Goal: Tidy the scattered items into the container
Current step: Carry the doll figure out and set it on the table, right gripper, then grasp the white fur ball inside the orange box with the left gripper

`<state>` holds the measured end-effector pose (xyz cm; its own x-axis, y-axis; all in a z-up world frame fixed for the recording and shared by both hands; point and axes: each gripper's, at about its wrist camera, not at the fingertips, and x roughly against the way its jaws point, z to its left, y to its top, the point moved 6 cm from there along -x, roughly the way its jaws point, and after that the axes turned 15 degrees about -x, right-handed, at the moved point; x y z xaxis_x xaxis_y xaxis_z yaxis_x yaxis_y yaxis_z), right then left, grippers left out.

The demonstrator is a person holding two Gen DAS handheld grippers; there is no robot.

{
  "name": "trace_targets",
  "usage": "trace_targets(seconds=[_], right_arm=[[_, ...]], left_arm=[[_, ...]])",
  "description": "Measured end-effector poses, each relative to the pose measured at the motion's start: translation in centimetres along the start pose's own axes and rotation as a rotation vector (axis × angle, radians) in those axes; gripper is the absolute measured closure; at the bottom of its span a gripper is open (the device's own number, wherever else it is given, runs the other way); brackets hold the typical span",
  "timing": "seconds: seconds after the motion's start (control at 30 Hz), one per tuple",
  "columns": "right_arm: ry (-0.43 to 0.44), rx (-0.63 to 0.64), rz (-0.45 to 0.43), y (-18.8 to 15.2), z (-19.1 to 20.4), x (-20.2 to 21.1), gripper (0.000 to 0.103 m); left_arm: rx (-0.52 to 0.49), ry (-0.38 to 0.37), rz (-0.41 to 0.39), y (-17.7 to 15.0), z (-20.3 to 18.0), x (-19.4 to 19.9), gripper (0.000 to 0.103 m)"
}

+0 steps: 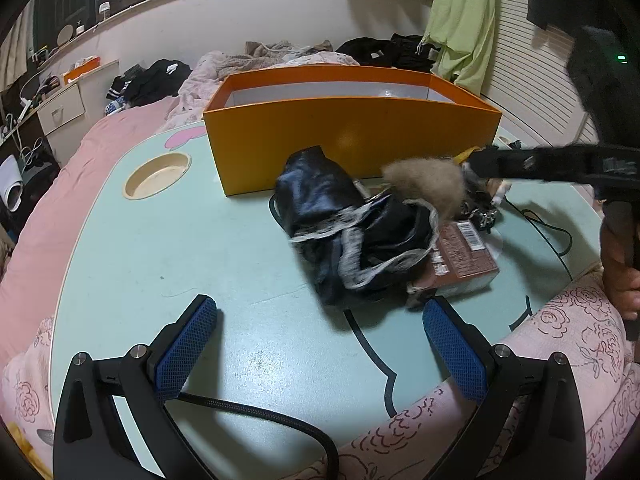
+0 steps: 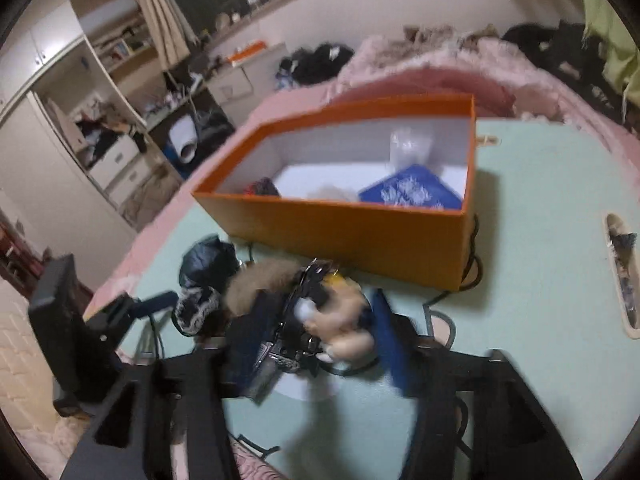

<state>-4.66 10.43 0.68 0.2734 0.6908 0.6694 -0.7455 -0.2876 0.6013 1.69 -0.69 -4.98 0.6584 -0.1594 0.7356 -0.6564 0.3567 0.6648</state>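
Observation:
An orange box (image 1: pixel 352 136) stands on the pale green table (image 1: pixel 180 248); in the right wrist view the orange box (image 2: pixel 352 236) holds a blue packet (image 2: pixel 412 192) and small items. My left gripper (image 1: pixel 320 344) is open and empty, low over the table in front of a black crumpled bag (image 1: pixel 352 232). My right gripper (image 2: pixel 320 320) is shut on a keychain bundle (image 2: pixel 320 320) with a brown fur pompom (image 1: pixel 424 188) and a small plush, held just above the table in front of the box. A brown carton (image 1: pixel 460 256) lies beside the bag.
A round cup recess (image 1: pixel 156 176) is in the table at the left. A black cable (image 1: pixel 540 224) runs across the table's right side. Pink bedding (image 1: pixel 560 360) surrounds the table. Clothes (image 1: pixel 152 80) lie behind the box.

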Motion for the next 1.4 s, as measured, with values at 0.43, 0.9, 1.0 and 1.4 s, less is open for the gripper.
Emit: trace_targets(seconds=[0.43, 0.9, 1.0, 1.4], right_arm=[[-0.288, 0.213, -0.008, -5.9, -1.5, -0.3, 0.002], [-0.282, 0.209, -0.010, -5.5, -2.2, 0.0, 0.001], [-0.282, 0.209, -0.010, -5.5, -2.2, 0.0, 0.001], [-0.283, 0.209, -0.014, -5.9, -0.8, -0.6, 0.001]], left_arm=[[-0.001, 0.002, 0.003, 0.0, 0.0, -0.1, 0.000], [0.068, 0.020, -0.037, 2.1, 0.9, 2.4, 0.004], [0.092, -0.050, -0.134, 6.2, 1.5, 5.1, 0.004], [0.187, -0.338, 0.399, 14.9, 1.5, -7.7, 0.047]])
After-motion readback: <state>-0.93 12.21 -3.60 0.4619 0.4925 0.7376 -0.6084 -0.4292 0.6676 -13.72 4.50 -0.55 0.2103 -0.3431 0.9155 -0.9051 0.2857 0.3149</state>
